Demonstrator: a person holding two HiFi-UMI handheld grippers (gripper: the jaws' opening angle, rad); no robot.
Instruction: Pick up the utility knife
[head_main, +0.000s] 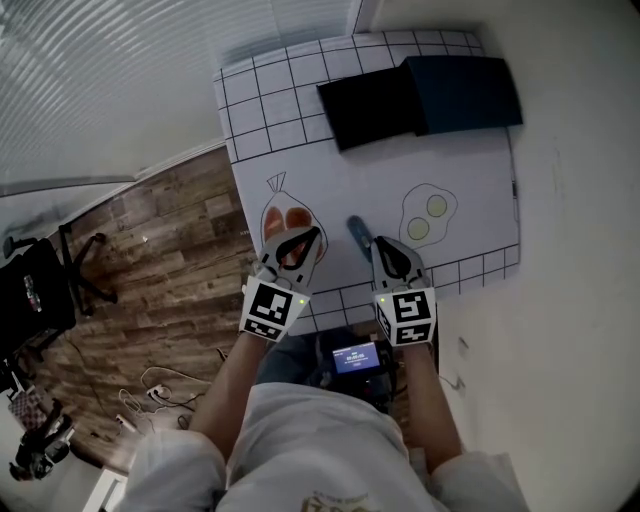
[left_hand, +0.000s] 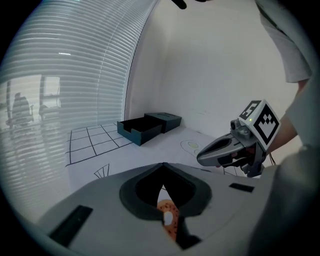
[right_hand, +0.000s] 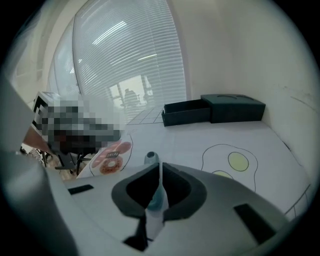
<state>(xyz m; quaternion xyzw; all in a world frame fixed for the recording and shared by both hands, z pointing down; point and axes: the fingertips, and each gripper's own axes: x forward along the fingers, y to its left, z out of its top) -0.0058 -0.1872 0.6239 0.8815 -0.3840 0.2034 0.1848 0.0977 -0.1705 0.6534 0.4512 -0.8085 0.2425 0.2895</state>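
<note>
— So, what fills most of the head view?
— A white table mat with black grid lines along its edges (head_main: 470, 170). At its 12 to 1 o'clock edge sits a dark blue-black drawer-style cardboard box (head_main: 430, 95), its open tray pulled out toward 9 o'clock

— And on the bare part?
— Two printed drawings: a pair of fried eggs with yellow yolks (head_main: 428, 215) at about 4 o'clock from the mat's middle, and a bag of orange doughnuts (head_main: 285, 215) at 8 o'clock

— The claws?
— Both hover at the mat's 6 o'clock edge, side by side and apart. The left gripper (head_main: 305, 240) is over the doughnut drawing; in its own view the grey tips (left_hand: 163, 164) are pressed together, with only the printed doughnut showing through the slit behind them. The right gripper (head_main: 382, 245) has its tips (right_hand: 160, 165) pressed together too

— And the knife?
— The blue-grey plastic utility knife (head_main: 358, 232) lies on the mat between the two drawings, at 11 o'clock from the right gripper's tips. In the right gripper view its rounded end (right_hand: 151, 158) pokes out just past the tips and its teal body shows through the slit below them; I cannot tell whether the jaws touch it
</note>
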